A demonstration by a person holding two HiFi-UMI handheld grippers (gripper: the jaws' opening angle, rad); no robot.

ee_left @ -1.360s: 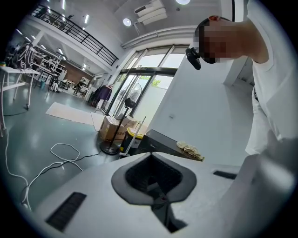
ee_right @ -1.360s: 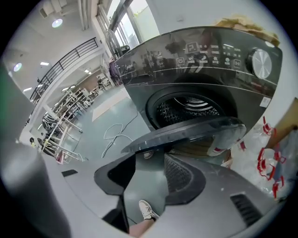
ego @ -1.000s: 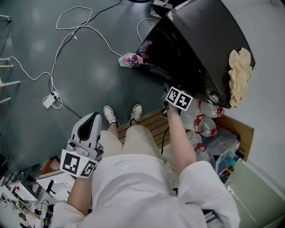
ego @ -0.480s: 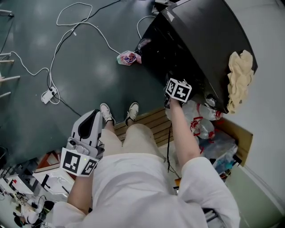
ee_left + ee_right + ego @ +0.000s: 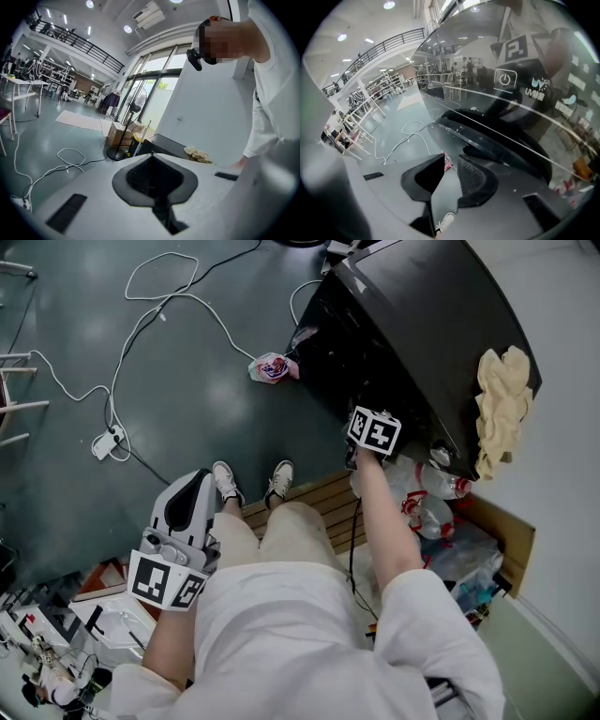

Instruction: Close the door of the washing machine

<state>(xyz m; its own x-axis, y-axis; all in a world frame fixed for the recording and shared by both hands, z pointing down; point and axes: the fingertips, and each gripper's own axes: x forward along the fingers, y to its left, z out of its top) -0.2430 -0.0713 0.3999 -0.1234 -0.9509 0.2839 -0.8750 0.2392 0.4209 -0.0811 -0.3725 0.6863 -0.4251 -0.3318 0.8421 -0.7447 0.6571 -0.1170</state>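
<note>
In the head view the washing machine [image 5: 422,324] is just a black box. The right gripper view shows its round door [image 5: 497,143] just ahead of the right tool [image 5: 450,161], whose jaws have just been closing and stand slightly apart, empty. The left tool [image 5: 151,157] is clenched on nothing.

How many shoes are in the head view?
2. The left shoe is on the dark floor, just past the person's knees. The right shoe is beside it, at the corner of the slatted wooden pallet. None appears hidden.
</note>
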